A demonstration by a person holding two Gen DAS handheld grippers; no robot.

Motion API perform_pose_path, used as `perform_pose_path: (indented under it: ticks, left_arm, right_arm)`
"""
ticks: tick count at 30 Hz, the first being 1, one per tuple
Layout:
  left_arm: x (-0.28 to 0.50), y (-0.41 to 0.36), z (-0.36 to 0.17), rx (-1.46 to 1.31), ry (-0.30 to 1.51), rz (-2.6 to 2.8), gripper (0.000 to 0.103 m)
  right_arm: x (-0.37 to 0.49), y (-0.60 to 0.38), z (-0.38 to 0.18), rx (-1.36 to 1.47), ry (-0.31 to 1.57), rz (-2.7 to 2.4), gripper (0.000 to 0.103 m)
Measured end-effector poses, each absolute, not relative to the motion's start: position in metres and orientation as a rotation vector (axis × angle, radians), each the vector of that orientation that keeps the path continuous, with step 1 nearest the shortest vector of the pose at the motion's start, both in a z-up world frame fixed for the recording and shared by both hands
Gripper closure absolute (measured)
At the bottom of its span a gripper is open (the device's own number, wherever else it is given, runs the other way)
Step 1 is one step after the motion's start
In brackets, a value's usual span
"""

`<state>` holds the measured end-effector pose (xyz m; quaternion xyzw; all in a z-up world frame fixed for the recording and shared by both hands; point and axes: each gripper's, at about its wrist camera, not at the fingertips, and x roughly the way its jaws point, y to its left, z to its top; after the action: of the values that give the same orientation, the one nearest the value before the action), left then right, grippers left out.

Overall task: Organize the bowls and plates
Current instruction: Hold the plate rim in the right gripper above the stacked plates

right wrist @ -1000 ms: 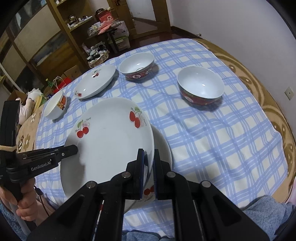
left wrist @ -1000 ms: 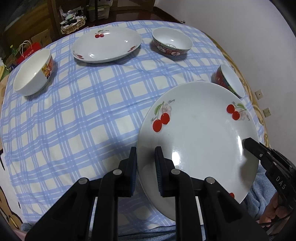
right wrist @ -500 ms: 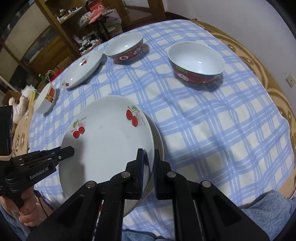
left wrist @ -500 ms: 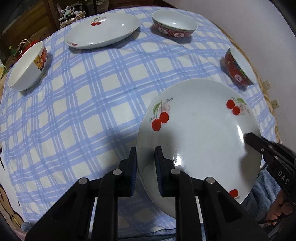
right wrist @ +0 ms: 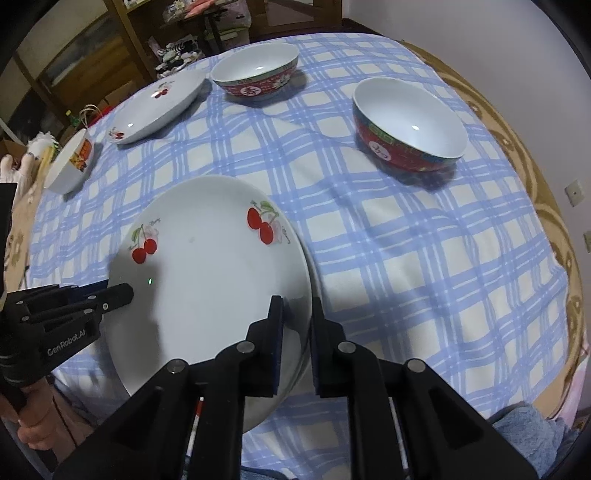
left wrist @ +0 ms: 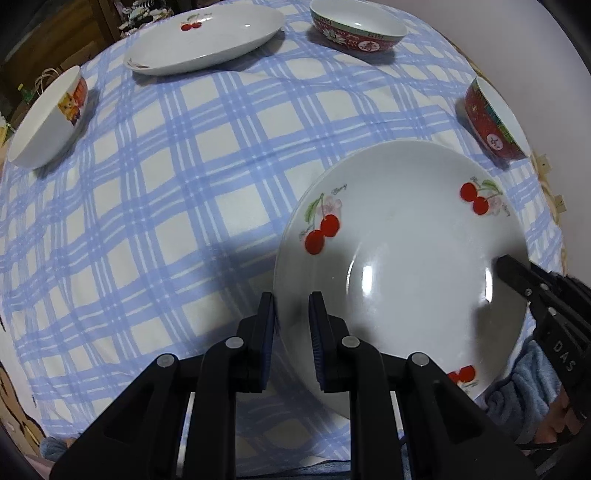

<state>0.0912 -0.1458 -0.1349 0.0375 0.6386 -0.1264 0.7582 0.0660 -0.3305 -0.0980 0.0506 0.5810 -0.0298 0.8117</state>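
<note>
A white cherry plate (left wrist: 399, 258) hangs low over the checked tablecloth (left wrist: 184, 206), held from two sides. My left gripper (left wrist: 291, 328) is shut on its left rim. In the right wrist view the plate (right wrist: 207, 280) has its right rim between the fingers of my right gripper (right wrist: 297, 332). Those jaws are opening and the pads look just off the rim. A thin rim of another plate (right wrist: 312, 271) shows right under that edge. Each view shows the other gripper's tip on the far rim.
Further back lie a second cherry plate (left wrist: 207, 37), a red patterned bowl (left wrist: 358, 29) and a white bowl with a cartoon print (left wrist: 48, 118). Another red bowl (right wrist: 406, 125) stands to the right. A person's hand (right wrist: 29, 432) and blue cloth sit at the near edge.
Both grippers sank with the cherry plate, down onto the plate below, which is now almost covered. The right gripper's jaws have widened around the rim. The left grip is unchanged.
</note>
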Motion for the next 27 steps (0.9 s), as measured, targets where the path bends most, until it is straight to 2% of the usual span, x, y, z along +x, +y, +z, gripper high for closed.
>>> perform_pose_path:
  ticks: [27]
  left_arm:
    - [0.096,-0.152,-0.131,0.139,1.38,-0.252,0.085]
  right_arm:
    - [0.066,-0.326,-0.102,0.059,1.27,-0.109,0.089]
